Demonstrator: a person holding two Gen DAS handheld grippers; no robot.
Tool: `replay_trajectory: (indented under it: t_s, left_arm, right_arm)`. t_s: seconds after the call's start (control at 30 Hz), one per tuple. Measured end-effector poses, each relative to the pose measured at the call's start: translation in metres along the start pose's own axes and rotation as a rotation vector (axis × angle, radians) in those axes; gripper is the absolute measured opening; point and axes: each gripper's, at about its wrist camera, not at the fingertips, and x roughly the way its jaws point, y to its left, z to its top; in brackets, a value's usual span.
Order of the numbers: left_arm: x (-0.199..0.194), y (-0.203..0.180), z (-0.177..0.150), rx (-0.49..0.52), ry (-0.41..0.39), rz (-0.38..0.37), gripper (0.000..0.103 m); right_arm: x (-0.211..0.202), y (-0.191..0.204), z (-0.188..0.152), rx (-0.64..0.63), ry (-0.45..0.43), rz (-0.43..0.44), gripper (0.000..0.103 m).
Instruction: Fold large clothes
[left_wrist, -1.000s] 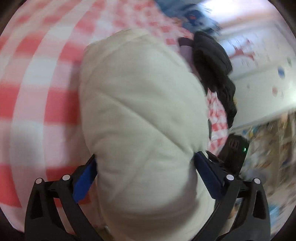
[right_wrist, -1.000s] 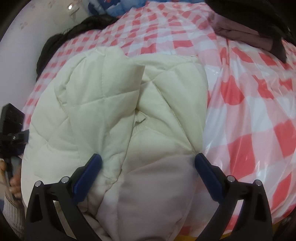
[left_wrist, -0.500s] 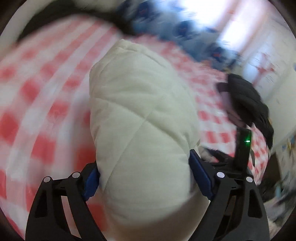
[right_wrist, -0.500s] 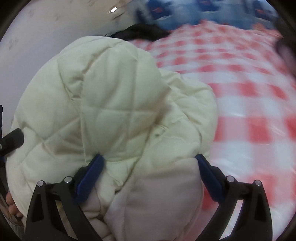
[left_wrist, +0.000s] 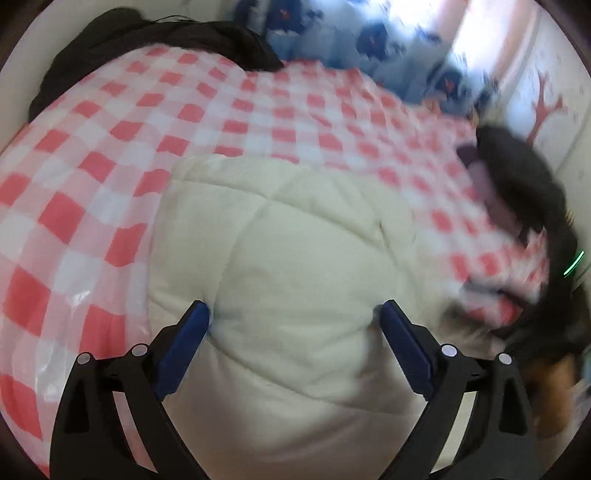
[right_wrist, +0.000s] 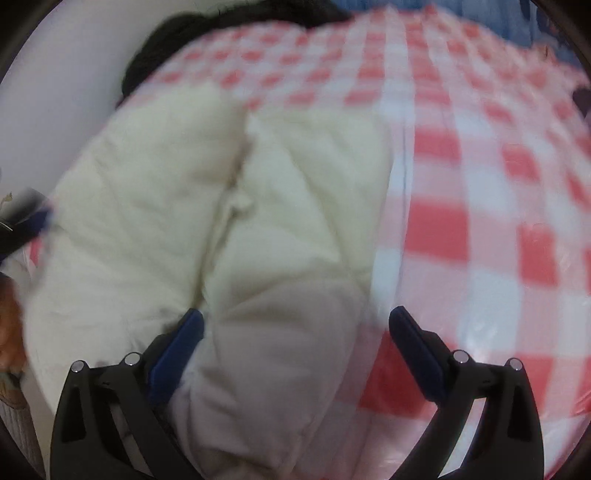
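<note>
I am working with the cream quilted jacket (left_wrist: 280, 251), which is lying bundled on the red-and-white checked cloth (left_wrist: 110, 155), on the side of the cloth nearer me. My left gripper (left_wrist: 293, 325) is straddling the near end of the bundle; its jaws have just been opening a little, and both blue pads are denting the padding, so I judge it is clamped on a wide fold of the jacket. My right gripper (right_wrist: 295, 332) is also over the jacket: its left pad is tucked into the crease between two folds, but its right pad is standing clear over the cloth, so I am reading that one as released.

I judge I am setting the folded bundle down and squaring it up. Next I am needing to let go with the left, then press the puffy folds flat so they do not spring apart. Beyond the jacket, at the cloth's far edge, dark clothes (left_wrist: 155, 40) are lying, and another dark garment (left_wrist: 524, 177) is off to the jacket's right.
</note>
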Motion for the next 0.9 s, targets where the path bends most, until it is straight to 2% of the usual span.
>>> replay_trajectory:
  t_s: [0.03,0.1,0.17,0.23,0.33,0.4,0.5,0.53,0.6,0.63,0.7,0.73,0.8,0.9]
  left_arm:
    - [0.002,-0.002,-0.001,0.01,0.002,0.001,0.09]
    - [0.003,-0.011,0.0,0.045,0.004,0.031,0.09]
    - [0.006,-0.017,-0.001,0.068,0.006,0.059,0.091]
    - [0.008,-0.022,-0.002,0.09,0.008,0.094,0.092]
    - [0.02,-0.032,0.0,0.102,0.017,0.117,0.095]
    - [0.028,-0.038,0.002,0.116,0.023,0.14,0.095]
    - [0.025,-0.031,0.0,0.108,0.013,0.119,0.096]
    - [0.022,-0.027,-0.003,0.1,0.005,0.109,0.096]
    - [0.02,-0.023,-0.006,0.095,-0.012,0.099,0.096]
    - [0.018,-0.023,-0.008,0.094,-0.018,0.1,0.096]
    - [0.016,-0.024,-0.008,0.095,-0.027,0.106,0.096]
    - [0.015,-0.024,-0.008,0.095,-0.028,0.109,0.096]
    - [0.006,-0.025,-0.009,0.092,-0.025,0.099,0.096]
    - [-0.025,-0.018,-0.02,0.046,-0.059,0.106,0.096]
  right_arm:
    - [-0.012,0.001,0.013,0.007,-0.059,0.006,0.096]
    - [-0.02,0.008,0.039,-0.001,-0.12,-0.017,0.096]
    - [-0.002,0.012,0.069,-0.016,-0.109,-0.052,0.096]
    - [0.039,0.008,0.085,-0.028,-0.042,-0.16,0.096]
    - [0.102,-0.017,0.065,0.027,0.073,-0.203,0.096]
    - [0.126,-0.045,0.055,0.157,0.11,-0.099,0.097]
    - [0.102,-0.043,0.059,0.132,0.087,-0.155,0.096]
    - [0.082,-0.041,0.058,0.129,0.056,-0.13,0.096]
    - [0.038,-0.035,0.049,0.137,-0.022,-0.032,0.096]
    - [0.013,-0.029,0.038,0.138,-0.054,0.045,0.096]
    - [-0.009,-0.017,0.016,0.152,-0.061,0.177,0.096]
    - [-0.01,-0.008,-0.002,0.156,-0.024,0.213,0.096]
    - [0.013,0.005,-0.027,0.094,0.079,0.122,0.096]
    - [0.041,0.0,-0.047,0.094,0.1,0.12,0.097]
